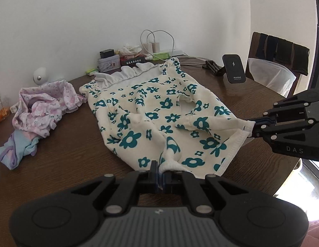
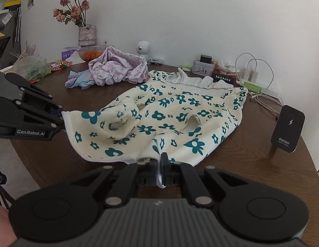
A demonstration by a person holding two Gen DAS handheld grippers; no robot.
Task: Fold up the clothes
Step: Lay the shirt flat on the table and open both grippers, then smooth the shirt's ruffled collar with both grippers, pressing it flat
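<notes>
1. Grippers: left gripper [image 1: 161,175] and right gripper [image 2: 160,167] each pinch a near hem corner of the floral garment [image 1: 151,111].
2. Garment lies spread on the wooden table [image 1: 66,160]; soft, light, limp, so hold corners.
3. Farther left, crumpled pink clothes [image 1: 44,105] wait.

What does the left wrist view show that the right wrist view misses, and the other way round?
Only the left wrist view: a wooden chair draped with dark cloth behind the table.

Only the right wrist view: a vase of dried roses and a purple tissue box.

Both: the cream garment with teal flowers, each near corner pinched by the left gripper and right gripper, the crumpled pink floral clothes, the black charging stand, and the brown table.
</notes>
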